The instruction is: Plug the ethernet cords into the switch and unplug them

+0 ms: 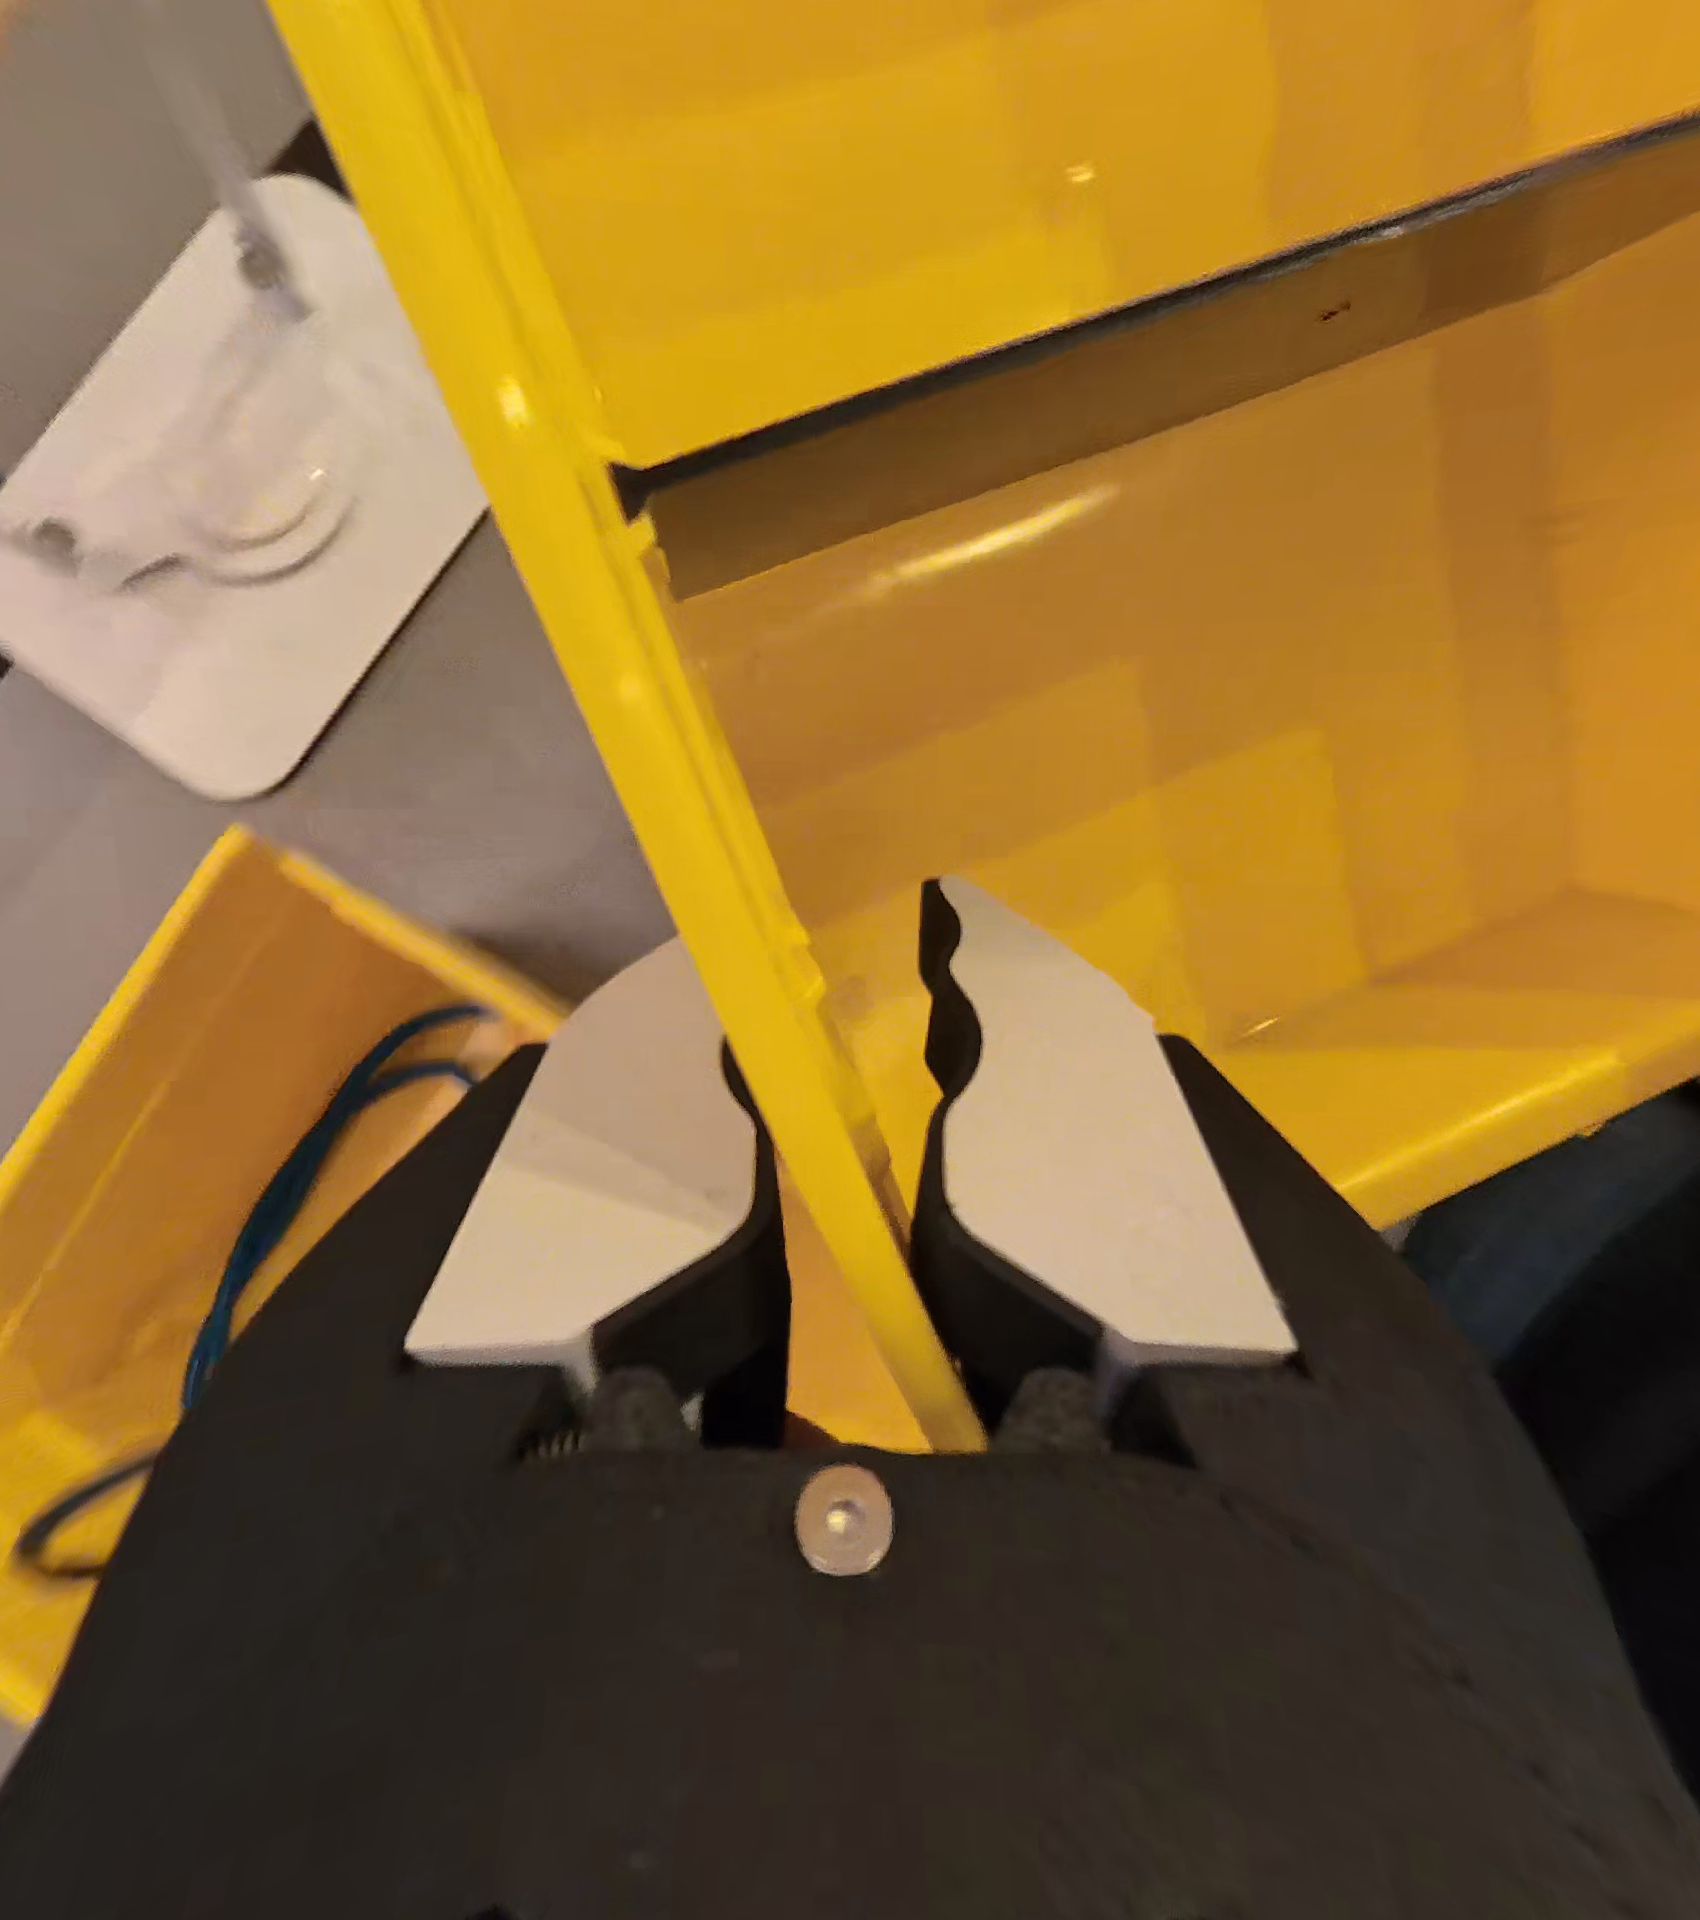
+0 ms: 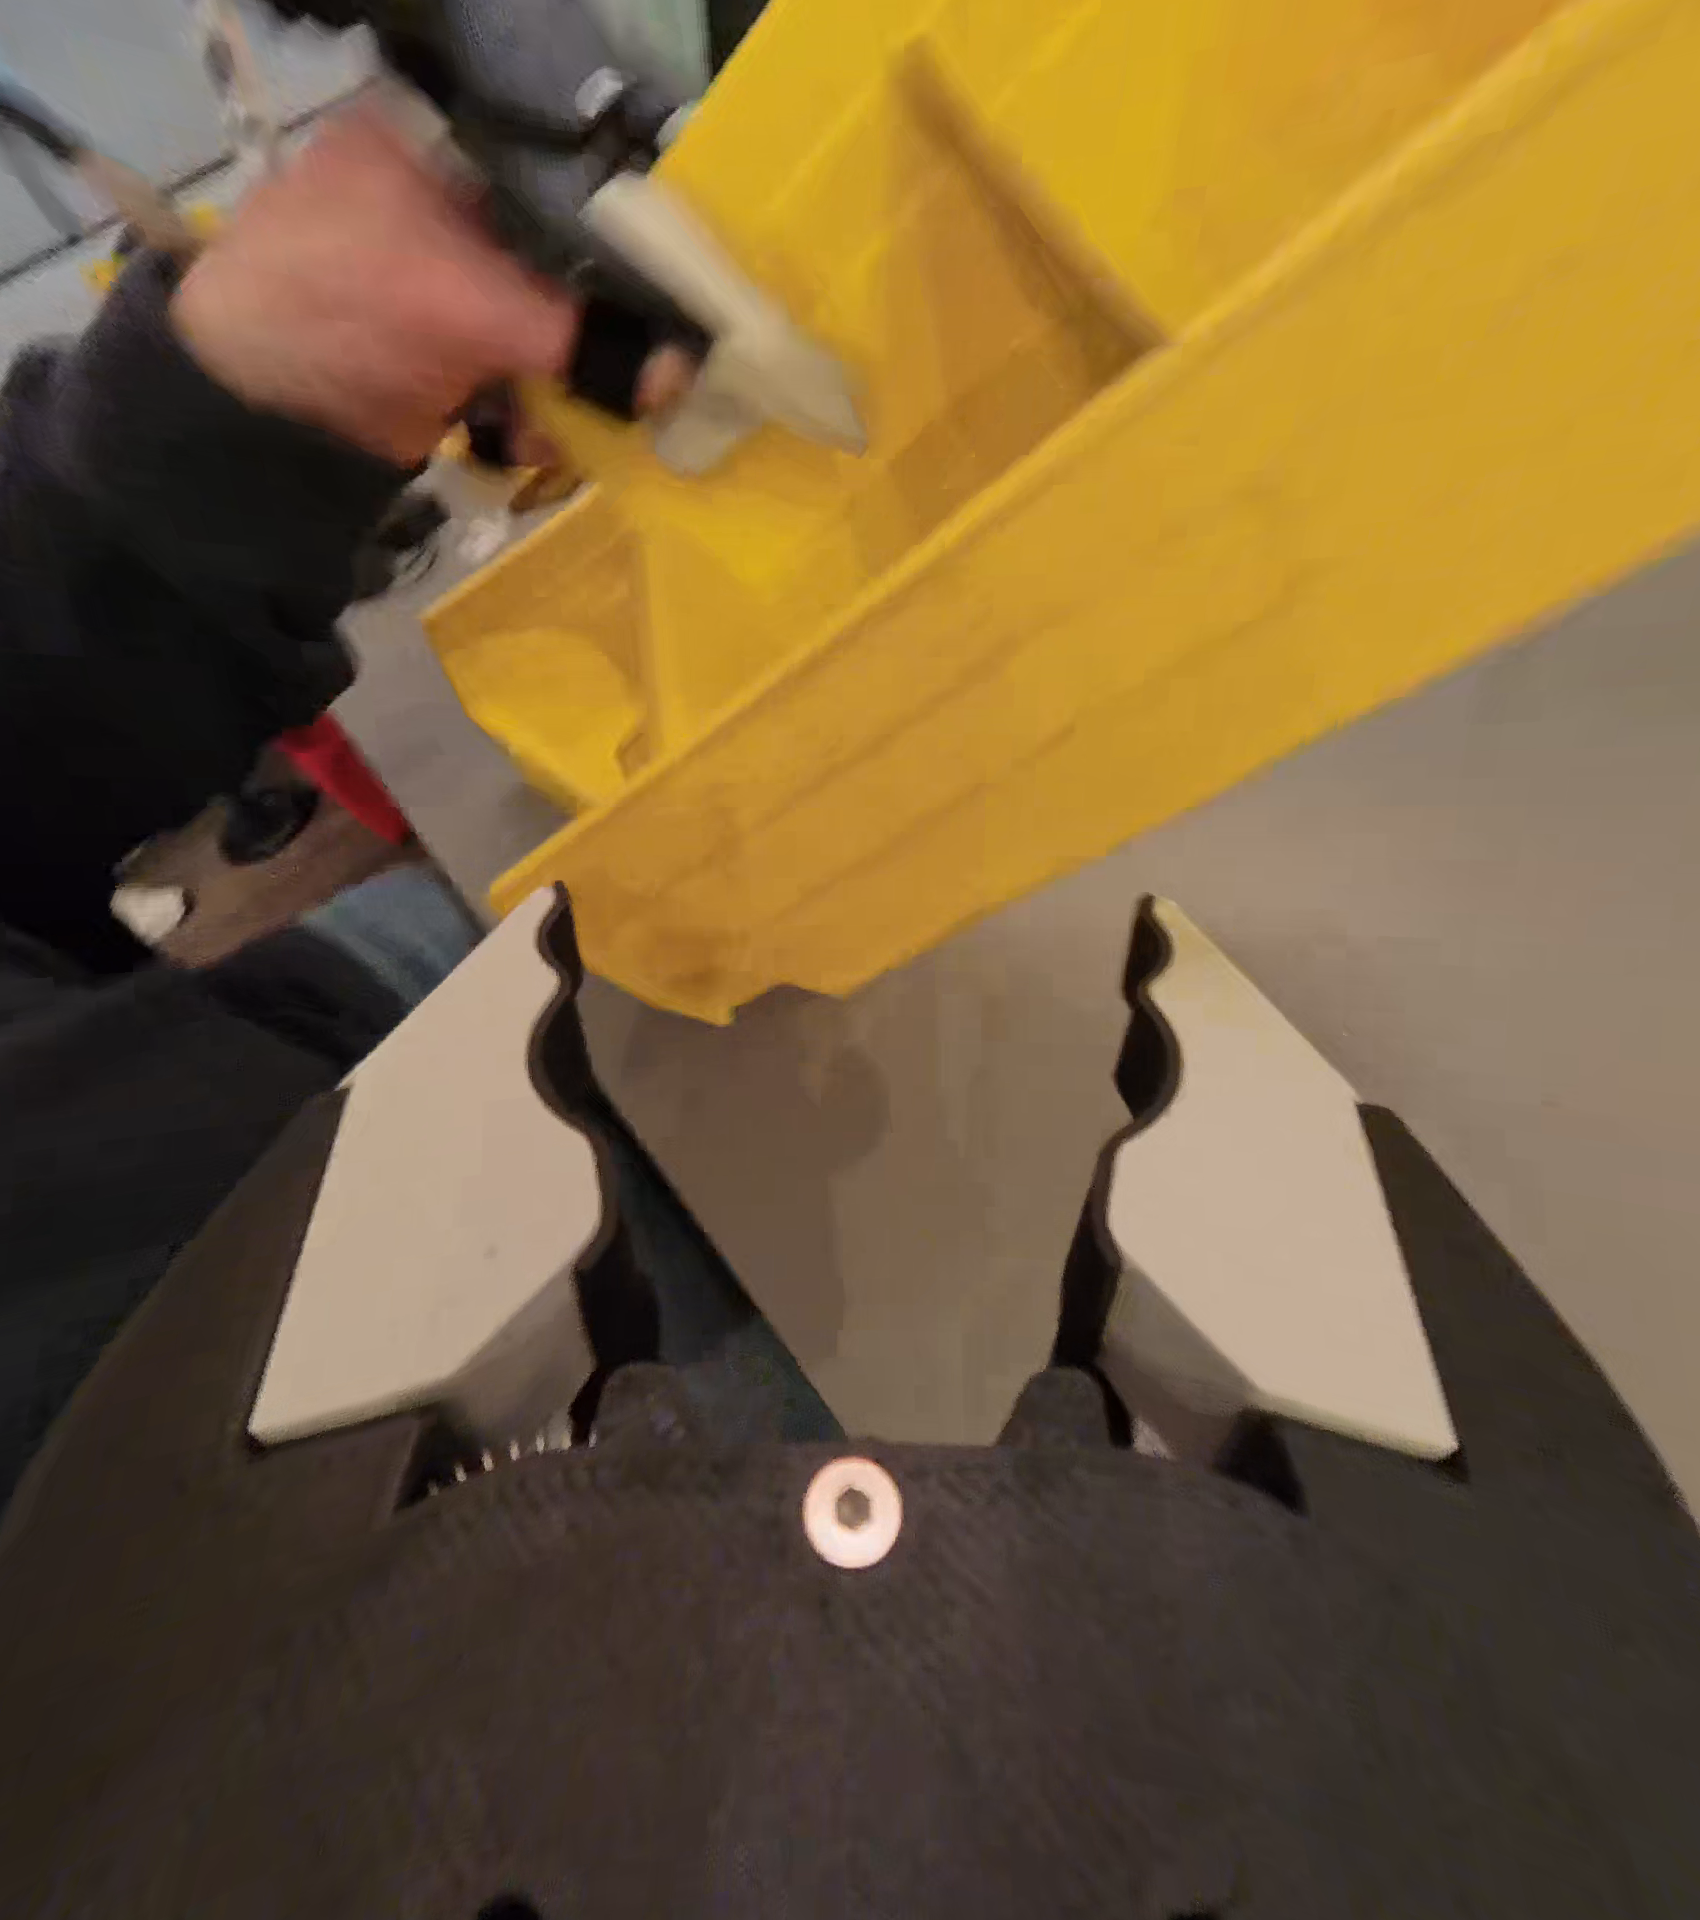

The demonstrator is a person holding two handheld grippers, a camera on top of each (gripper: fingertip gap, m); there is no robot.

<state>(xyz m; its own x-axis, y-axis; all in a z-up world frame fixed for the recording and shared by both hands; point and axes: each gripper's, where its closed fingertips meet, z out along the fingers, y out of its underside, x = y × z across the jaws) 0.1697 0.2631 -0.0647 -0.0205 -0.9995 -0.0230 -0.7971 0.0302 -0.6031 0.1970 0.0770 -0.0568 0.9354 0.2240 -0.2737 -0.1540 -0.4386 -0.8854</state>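
Large yellow plastic bin (image 1: pixel 1085 727), tilted off the grey counter (image 2: pixel 1345 935), its side rim pinched in the closed left claw (image 1: pixel 846 1039); right claw (image 2: pixel 851 1039) open, empty; blue cord (image 1: pixel 243 1247) in smaller yellow bin (image 1: pixel 98 1195) at left; switch unseen; risk: thin-rim grip slipping, bin dropping.

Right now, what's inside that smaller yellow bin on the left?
A thin blue cable lies looped inside the smaller yellow bin. The left gripper covers the bin's near end, so the rest is hidden.
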